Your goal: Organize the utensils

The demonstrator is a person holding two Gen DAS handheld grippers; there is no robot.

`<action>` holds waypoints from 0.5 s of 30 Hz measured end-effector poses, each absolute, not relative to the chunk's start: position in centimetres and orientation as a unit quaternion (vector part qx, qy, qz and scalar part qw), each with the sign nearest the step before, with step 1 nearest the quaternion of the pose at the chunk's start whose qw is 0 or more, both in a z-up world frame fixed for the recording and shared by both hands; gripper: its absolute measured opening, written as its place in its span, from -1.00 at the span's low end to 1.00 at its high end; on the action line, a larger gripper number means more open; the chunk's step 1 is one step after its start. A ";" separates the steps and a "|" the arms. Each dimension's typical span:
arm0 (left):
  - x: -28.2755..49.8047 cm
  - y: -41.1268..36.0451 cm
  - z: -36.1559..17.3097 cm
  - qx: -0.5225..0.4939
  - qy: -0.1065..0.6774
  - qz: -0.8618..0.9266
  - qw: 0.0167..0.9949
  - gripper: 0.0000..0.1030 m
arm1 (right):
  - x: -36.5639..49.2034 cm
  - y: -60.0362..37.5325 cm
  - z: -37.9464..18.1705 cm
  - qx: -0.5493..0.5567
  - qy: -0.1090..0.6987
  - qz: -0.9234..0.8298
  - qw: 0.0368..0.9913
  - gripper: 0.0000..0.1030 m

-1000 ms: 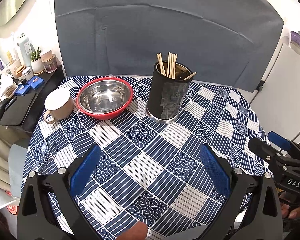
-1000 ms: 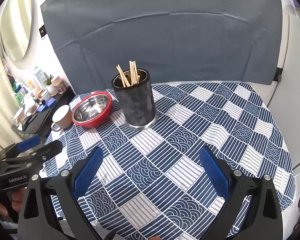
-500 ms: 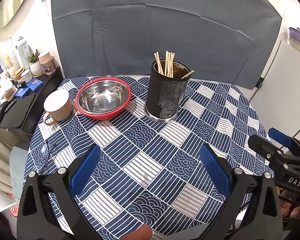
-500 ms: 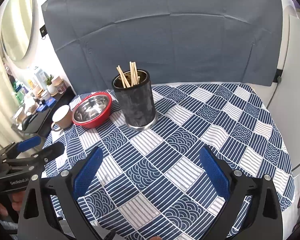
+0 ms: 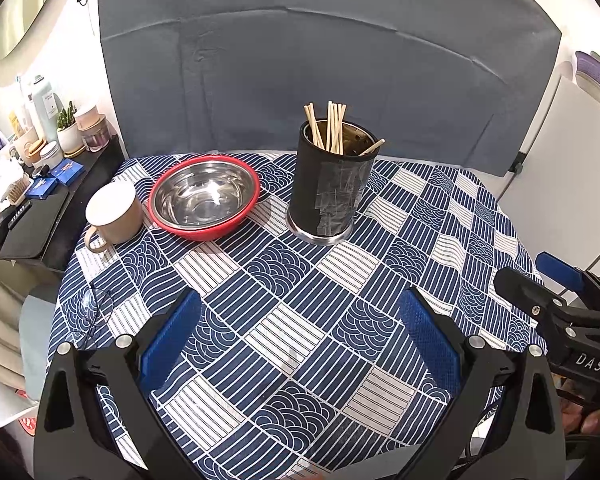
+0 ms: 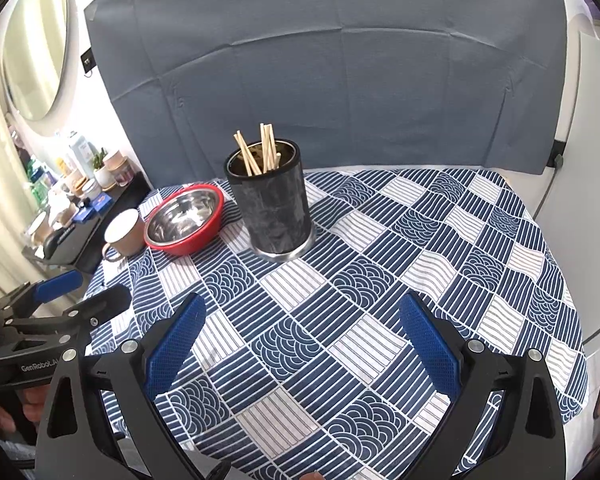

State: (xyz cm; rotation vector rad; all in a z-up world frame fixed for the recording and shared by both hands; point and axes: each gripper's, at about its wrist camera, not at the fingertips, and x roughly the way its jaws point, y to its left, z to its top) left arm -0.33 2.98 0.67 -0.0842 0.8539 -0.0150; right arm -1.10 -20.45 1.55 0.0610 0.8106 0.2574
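A black cylindrical holder stands upright at the far middle of the table, with several wooden chopsticks standing in it; it also shows in the right wrist view, with the chopsticks. My left gripper is open and empty over the near table edge. My right gripper is open and empty, also near the front. Each gripper shows at the side of the other's view: the right one, the left one.
A steel bowl with a red rim sits left of the holder, and a beige mug left of that. The table has a blue-white patterned cloth. A dark side shelf with bottles and jars stands at the left.
Both grippers have drifted slightly back and up; the table objects sit a little lower and farther in view. Nothing on the table has moved. Both grippers stay open.
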 end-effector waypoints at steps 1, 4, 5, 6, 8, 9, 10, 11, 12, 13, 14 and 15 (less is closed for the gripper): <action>-0.3 3.0 0.7 -0.041 0.414 -0.008 0.909 0.89 | -1.1 -20.5 1.6 0.029 0.393 0.125 0.911 0.81; -0.2 3.0 0.6 -0.042 0.415 -0.008 0.909 0.89 | -1.0 -20.6 1.5 0.029 0.393 0.125 0.910 0.81; -0.2 3.0 0.6 -0.042 0.415 -0.007 0.909 0.89 | -1.0 -20.6 1.5 0.029 0.393 0.125 0.910 0.81; -0.2 3.1 0.6 -0.042 0.416 -0.007 0.909 0.89 | -0.9 -20.7 1.5 0.029 0.393 0.126 0.910 0.81; -0.1 3.1 0.6 -0.042 0.416 -0.008 0.908 0.89 | -0.9 -20.7 1.6 0.028 0.394 0.126 0.910 0.81; -0.1 3.0 0.6 -0.041 0.416 -0.009 0.909 0.89 | -0.9 -20.7 1.6 0.028 0.393 0.126 0.910 0.81; -0.1 3.0 0.5 -0.041 0.416 -0.009 0.909 0.89 | -0.9 -20.7 1.6 0.028 0.393 0.126 0.910 0.81; -0.1 3.0 0.5 -0.039 0.415 -0.009 0.909 0.89 | -0.9 -20.6 1.6 0.029 0.393 0.126 0.910 0.81; -0.1 2.9 0.5 -0.038 0.415 -0.010 0.909 0.89 | -1.0 -20.6 1.6 0.029 0.394 0.125 0.910 0.81; -0.1 2.9 0.5 -0.037 0.415 -0.011 0.909 0.89 | -1.0 -20.6 1.6 0.029 0.393 0.126 0.910 0.81; -0.1 2.9 0.5 -0.037 0.414 -0.012 0.909 0.89 | -0.9 -20.6 1.6 0.029 0.393 0.126 0.910 0.81; -0.1 2.8 0.5 -0.037 0.414 -0.013 0.909 0.89 | -0.9 -20.6 1.6 0.029 0.393 0.126 0.910 0.81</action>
